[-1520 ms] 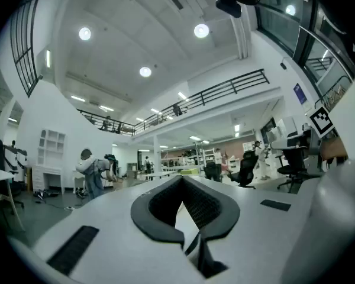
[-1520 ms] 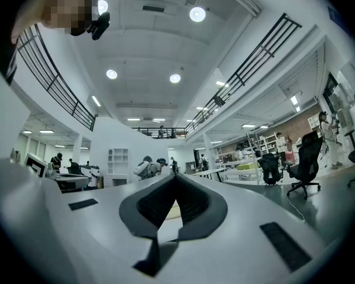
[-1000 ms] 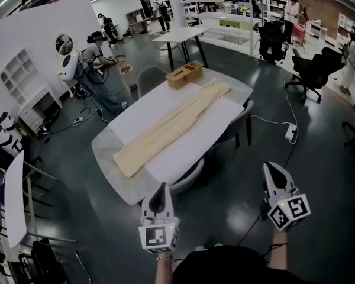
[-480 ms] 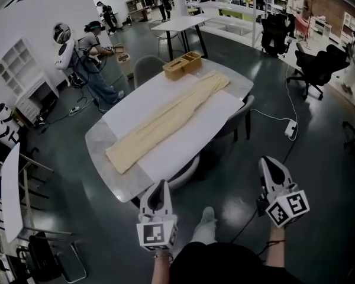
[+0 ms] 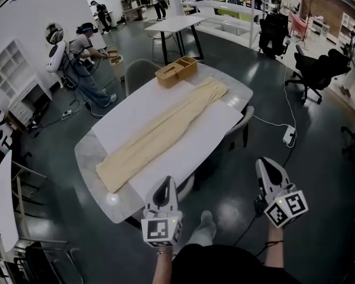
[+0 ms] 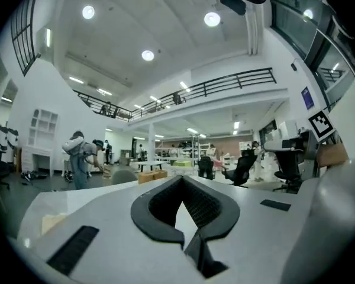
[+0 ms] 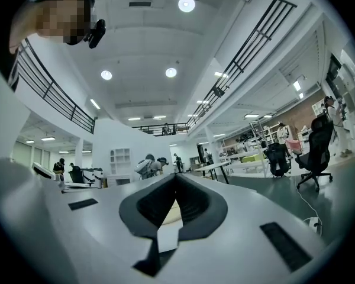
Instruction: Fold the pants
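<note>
**Item: pants fold, approach stage**

- **Pants** (image 5: 160, 132): tan, laid flat as one long strip, diag. across the table (image 5: 92, 158) on a white sheet (image 5: 195, 141). Near end is by the front-left corner, far end close to a wooden box (image 5: 176, 71). Can't tell which end is the waist. No cross-fold visible.
- **Left gripper** (image 5: 167, 182): jaws closed tip to tip with nothing between, per its own view. Held level, just short of the table's near edge.
- **Right gripper** (image 5: 266, 163): jaws also fully closed and empty. It is over bare floor, well off to the side of the table, not touching anything.
- **Change vs. a sec. ago:** the table sits lower and nearer in the head view. Both grippers have advanced toward it, the left from well short of the rim to almost at it. A shoe (image 5: 206, 223) shows mid-stride below. Pants have the same shape and place as before.
- **Meaning:** person is walking up, so the task proper hasn't begun. Likely next: open the jaws and take an end of the strip.
- **Other:** a person w/ backpack (image 5: 83, 52) stands beyond the table, well apart.
</note>
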`<state>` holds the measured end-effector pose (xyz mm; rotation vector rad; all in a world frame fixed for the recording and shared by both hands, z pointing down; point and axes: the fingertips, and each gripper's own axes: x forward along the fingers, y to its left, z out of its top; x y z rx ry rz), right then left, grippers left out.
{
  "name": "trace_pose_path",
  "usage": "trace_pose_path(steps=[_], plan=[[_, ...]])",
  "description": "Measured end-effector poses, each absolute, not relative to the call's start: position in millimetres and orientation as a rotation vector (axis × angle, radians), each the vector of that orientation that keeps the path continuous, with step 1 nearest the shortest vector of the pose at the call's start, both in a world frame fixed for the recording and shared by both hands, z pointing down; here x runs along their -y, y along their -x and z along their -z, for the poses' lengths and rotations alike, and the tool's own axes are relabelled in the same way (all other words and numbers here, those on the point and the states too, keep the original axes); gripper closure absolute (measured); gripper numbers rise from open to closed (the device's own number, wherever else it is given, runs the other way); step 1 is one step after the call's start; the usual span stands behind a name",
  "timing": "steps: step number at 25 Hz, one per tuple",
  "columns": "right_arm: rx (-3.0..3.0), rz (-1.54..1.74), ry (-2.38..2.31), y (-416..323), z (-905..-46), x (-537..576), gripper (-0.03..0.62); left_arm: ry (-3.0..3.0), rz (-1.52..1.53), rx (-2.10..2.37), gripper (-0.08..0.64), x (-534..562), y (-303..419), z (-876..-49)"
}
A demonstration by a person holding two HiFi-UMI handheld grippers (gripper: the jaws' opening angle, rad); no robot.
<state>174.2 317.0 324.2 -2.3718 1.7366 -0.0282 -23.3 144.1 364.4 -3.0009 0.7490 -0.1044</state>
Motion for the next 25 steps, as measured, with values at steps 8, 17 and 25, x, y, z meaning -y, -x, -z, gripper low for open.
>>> trace_pose_path(steps=[8,17,25], plan=[[-1.764,0.080,2.428,-232.7,-329.6,-255.9,0.578,3.064,0.099,-0.678,0.546,-95.4,-59.3,-366.2],[-1.793,0.116,2.431,-272.0,-332.6,-202.8,0.578,3.132,0.118,-0.613,0.546,-59.2,-113.5,-378.5],[-1.835,0.139,2.439,-288.6,-341.5,-164.1,0.578,3.167,0.134,-0.662,0.546,-35.7,-127.4,-389.4]])
